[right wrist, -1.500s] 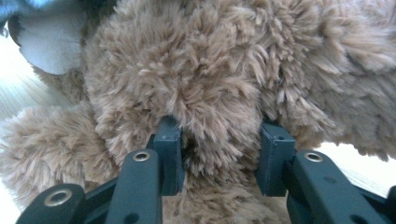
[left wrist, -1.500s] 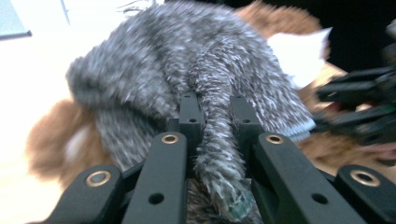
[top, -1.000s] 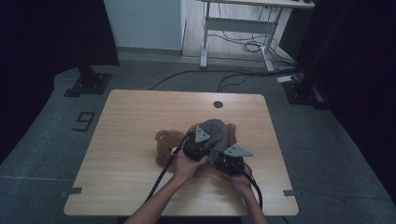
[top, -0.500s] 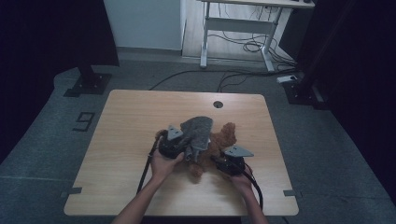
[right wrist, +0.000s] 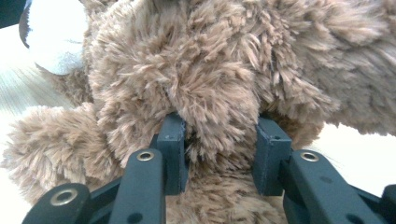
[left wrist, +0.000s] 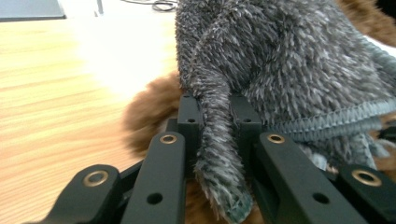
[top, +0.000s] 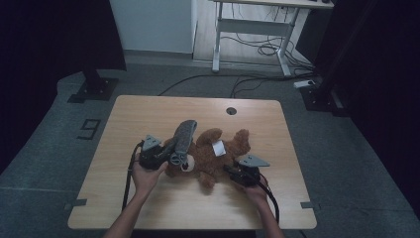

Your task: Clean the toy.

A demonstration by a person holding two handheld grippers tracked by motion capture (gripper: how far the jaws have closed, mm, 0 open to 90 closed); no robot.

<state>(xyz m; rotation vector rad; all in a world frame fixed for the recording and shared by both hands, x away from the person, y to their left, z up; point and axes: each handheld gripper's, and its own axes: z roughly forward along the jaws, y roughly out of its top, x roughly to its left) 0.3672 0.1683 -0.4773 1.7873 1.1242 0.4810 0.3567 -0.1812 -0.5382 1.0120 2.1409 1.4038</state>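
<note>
**Grey garment pulled off the bear**

The left claw [left wrist: 212,140] was clenched on a fold of the fuzzy grey knitted garment [top: 182,139], drawing it away from the head of the shaggy brown plush bear [top: 213,158]. The right claw [right wrist: 219,154] gripped the bear's plush body, apparently anchoring it mid-way across the pale wooden surface [top: 148,111].
</note>
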